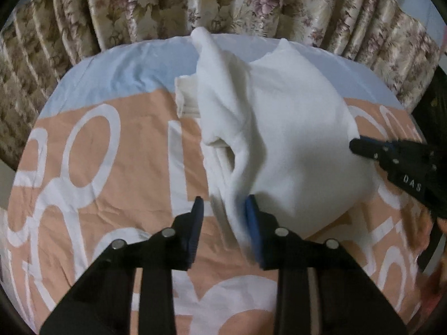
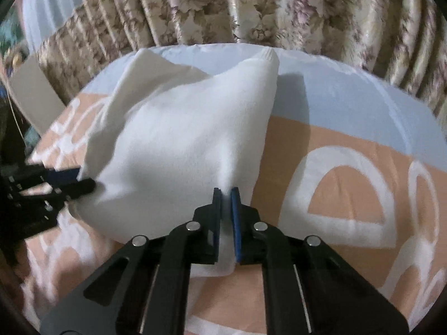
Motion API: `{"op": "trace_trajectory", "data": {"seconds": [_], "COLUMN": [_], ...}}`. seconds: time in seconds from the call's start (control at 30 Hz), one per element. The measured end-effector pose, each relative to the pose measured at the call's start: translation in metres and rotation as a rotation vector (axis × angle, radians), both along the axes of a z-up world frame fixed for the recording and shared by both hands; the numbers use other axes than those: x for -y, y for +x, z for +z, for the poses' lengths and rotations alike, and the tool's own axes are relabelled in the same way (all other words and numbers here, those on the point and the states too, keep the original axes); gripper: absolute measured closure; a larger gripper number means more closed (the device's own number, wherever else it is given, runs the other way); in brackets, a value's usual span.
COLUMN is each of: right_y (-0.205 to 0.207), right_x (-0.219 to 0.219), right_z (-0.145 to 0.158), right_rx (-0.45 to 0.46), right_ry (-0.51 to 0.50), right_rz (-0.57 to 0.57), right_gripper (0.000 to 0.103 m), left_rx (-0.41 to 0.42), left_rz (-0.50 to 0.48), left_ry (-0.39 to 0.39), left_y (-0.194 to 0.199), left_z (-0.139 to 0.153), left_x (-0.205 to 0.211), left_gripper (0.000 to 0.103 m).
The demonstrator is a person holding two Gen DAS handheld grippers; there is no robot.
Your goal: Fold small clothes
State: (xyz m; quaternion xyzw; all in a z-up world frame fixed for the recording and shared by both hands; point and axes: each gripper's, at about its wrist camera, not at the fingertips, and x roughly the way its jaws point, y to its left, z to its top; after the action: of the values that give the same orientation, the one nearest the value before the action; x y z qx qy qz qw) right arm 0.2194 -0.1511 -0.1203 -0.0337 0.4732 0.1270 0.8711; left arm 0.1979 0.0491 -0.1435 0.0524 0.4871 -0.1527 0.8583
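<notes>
A small white garment [image 1: 285,128] lies half lifted on a bed sheet [image 1: 111,184] printed in peach, white and pale blue. My left gripper [image 1: 225,209] is open, its jaws wide apart, with the garment's near left edge hanging between them. My right gripper [image 2: 226,195] is shut on the garment's near edge [image 2: 195,145] and holds it up off the sheet. The right gripper also shows in the left wrist view [image 1: 360,145] at the garment's right side. The left gripper shows in the right wrist view [image 2: 72,181] at the garment's left side. A ribbed cuff [image 1: 185,97] sticks out at the left.
A floral curtain [image 1: 223,2] hangs close behind the bed. The sheet [image 2: 349,167] stretches out to the right of the garment. A pale flat board [image 2: 30,95] leans at the far left in the right wrist view.
</notes>
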Motion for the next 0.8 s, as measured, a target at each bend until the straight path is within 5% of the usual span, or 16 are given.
{"op": "trace_trajectory", "data": {"seconds": [0.17,0.23,0.3,0.37,0.57,0.8], "right_y": [-0.002,-0.004,-0.007,-0.011,-0.010,0.009], "right_x": [0.001,0.004,0.009,0.016,0.026,0.041], "right_z": [-0.008,-0.003,0.004,0.014,0.032,0.025], "right_rx": [0.000,0.003,0.003,0.014,0.077,0.081], "right_ry": [-0.038,-0.012,0.031,0.092,0.094,0.121], "right_rz": [0.032,0.034,0.027,0.019,-0.054,-0.165], "right_gripper": [0.094,0.090,0.075,0.039,0.005,0.003], "left_rx": [0.003,0.037,0.068,0.081,0.078,0.004], "left_rz": [-0.028,-0.014,0.007,0.014,0.070,0.098], "left_ry": [0.015,0.056,0.090,0.082,0.064,0.044], "left_y": [-0.004,-0.006,-0.009,-0.011,-0.003,0.025], "left_z": [-0.006,-0.003,0.003,0.010,0.024,0.010], "left_x": [0.001,0.001,-0.001,-0.006,-0.020,-0.017], "left_gripper": [0.063,0.040,0.024,0.021,0.005,0.002]}}
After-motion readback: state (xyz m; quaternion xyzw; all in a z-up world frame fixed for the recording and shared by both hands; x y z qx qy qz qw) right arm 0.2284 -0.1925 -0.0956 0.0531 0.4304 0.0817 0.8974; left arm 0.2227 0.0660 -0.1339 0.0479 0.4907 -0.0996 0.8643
